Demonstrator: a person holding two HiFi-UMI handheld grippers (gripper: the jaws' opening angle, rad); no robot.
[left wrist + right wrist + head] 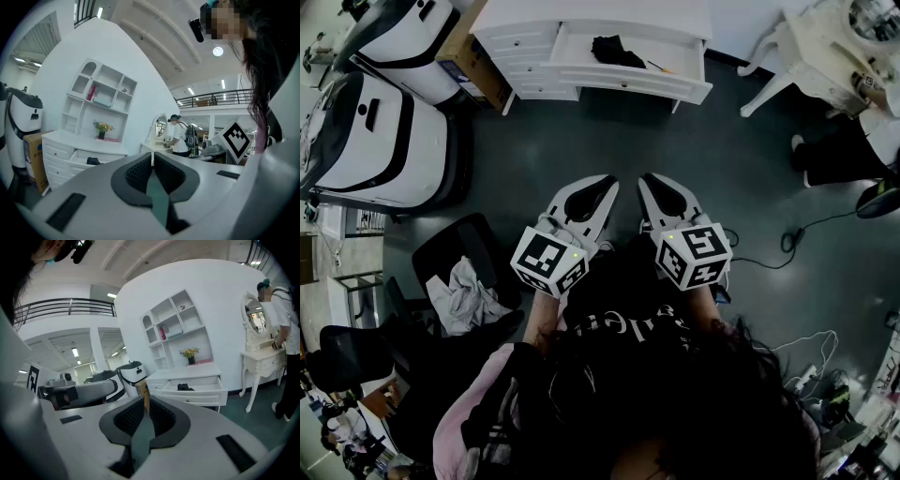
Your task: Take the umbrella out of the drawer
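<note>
Left gripper (153,158): its fingers (137,174) are closed pad against pad and hold nothing.
Right gripper (146,402): its fingers (126,419) are also pressed together and grip nothing. In the head view it is just beside the left gripper, tips near each other but apart.
Marker cubes (549,262): one sits at the back of each gripper. The hands behind them are hidden under dark hair and clothing.
Floor (581,150): a dark stretch lies between the fingertips and the furniture.
Drawer (623,77): pulled open from the white dresser (525,39), well apart from both grippers.
Umbrella (617,51): black and folded, it lies inside the open drawer, a little left of the middle. In both gripper views it is only a small dark lump, its lower part behind the drawer's front wall. The handle cannot be made out.
Dresser top: cut off by the upper edge of the head view. The gripper views show a pot of flowers (190,353) on it, below a white shelf unit (173,324).
Dressing table (265,359): white, to the right of the dresser. A person (287,329) stands at it, cut by the frame edge.
Chair (455,258): black, at the left, with a crumpled pale cloth (461,298) on the seat.
</note>
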